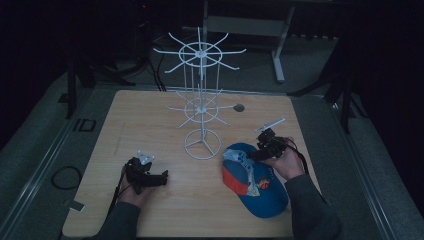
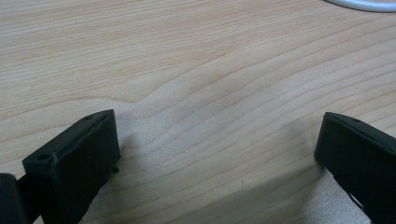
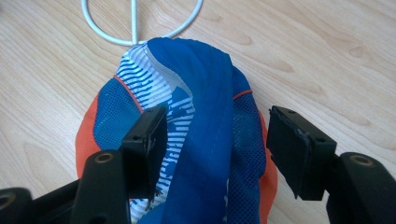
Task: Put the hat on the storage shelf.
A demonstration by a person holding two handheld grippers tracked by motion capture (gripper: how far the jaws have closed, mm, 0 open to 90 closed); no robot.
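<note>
A blue and orange cap (image 1: 256, 186) with a striped white panel lies on the wooden table (image 1: 150, 125) at the front right. In the right gripper view the cap (image 3: 205, 107) bulges up between my jaws. My right gripper (image 3: 217, 140) is open and straddles a raised blue fold, the left jaw touching the fabric and the right jaw a little apart. In the high view my right gripper (image 1: 253, 156) sits at the cap's far edge. My left gripper (image 1: 163, 177) rests low at the front left, open, with bare wood between its jaws (image 2: 217, 154).
A white wire display rack (image 1: 201, 100) with two tiers of hooks stands mid-table on a ring base (image 1: 202, 144), just beyond the cap. The ring base (image 3: 140, 28) shows behind the cap, and its edge (image 2: 362, 4) near the left gripper. A small dark disc (image 1: 239, 107) lies farther back.
</note>
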